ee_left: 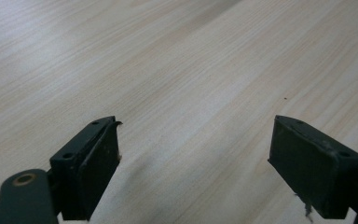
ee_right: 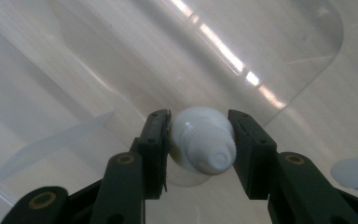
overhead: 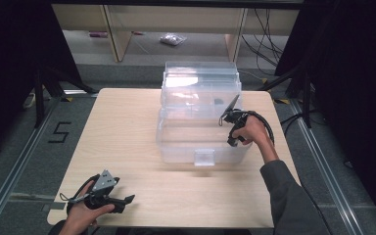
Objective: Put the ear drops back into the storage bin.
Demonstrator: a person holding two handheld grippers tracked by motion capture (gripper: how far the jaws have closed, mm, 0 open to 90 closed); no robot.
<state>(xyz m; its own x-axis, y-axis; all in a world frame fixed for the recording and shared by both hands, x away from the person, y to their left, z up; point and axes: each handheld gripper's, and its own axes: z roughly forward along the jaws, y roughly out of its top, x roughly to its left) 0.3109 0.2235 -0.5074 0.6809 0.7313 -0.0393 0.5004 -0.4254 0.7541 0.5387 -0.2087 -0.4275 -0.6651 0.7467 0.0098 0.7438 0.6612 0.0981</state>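
Note:
A small white bottle (ee_right: 201, 133), seen end on with its ribbed cap toward the camera, sits between the jaws of my right gripper (ee_right: 199, 145), and both pads press its sides. Behind it is the see-through floor and wall of a clear plastic box (ee_right: 270, 51). In the high view the right gripper (overhead: 231, 121) reaches down into the clear box (overhead: 186, 144) at its right side; the bottle is too small to make out there. My left gripper (overhead: 127, 199) rests low at the table's front left corner, jaws open over bare wood (ee_left: 196, 149).
The box stands on the far middle of a light wooden table (overhead: 127, 147), with an upright clear lid (overhead: 200, 78) and a front latch (overhead: 204, 157). Black stands and dark curtains flank the table. Cables lie on the floor at the back right.

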